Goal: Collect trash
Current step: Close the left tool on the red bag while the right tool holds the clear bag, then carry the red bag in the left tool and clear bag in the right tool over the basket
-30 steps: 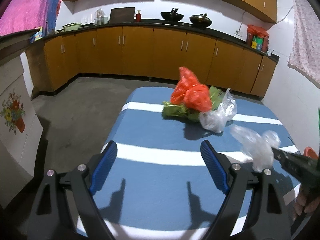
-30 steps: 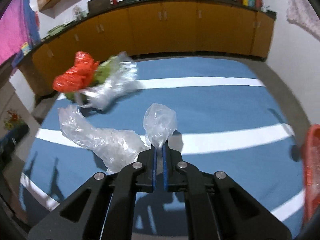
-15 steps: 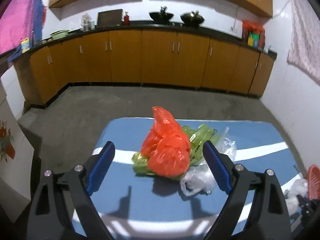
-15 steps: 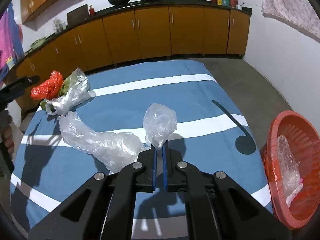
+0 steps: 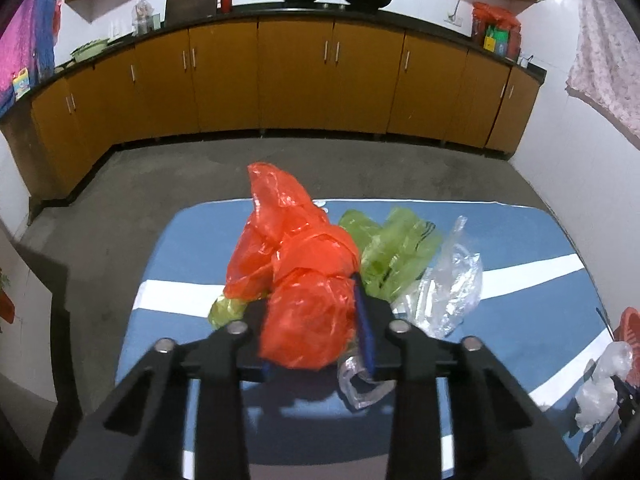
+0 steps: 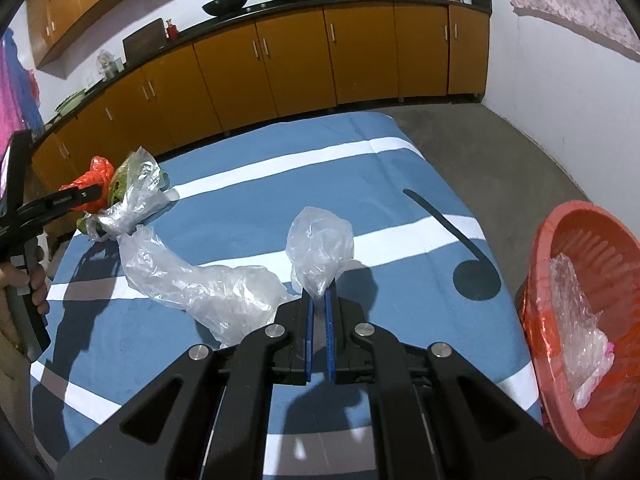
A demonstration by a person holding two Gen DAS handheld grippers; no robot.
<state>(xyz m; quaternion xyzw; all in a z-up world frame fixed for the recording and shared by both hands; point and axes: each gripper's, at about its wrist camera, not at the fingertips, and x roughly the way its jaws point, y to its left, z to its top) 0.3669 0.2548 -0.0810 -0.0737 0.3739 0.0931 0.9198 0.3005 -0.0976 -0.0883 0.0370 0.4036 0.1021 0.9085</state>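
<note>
Both grippers clamped on bags

Left gripper (image 5: 316, 320) pinches the red bag (image 5: 296, 264) near the table's (image 6: 360, 184) far-left corner; right gripper (image 6: 319, 332) nips a clear bag (image 6: 320, 252) (thin hold), which may slip before reaching the basket (image 6: 560, 400) off the right edge.

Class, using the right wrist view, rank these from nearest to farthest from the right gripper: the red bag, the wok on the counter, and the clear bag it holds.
1. Clear bag, pinched in the right gripper.
2. Red bag, far left on the table.
3. Wok, on the back counter.
</note>
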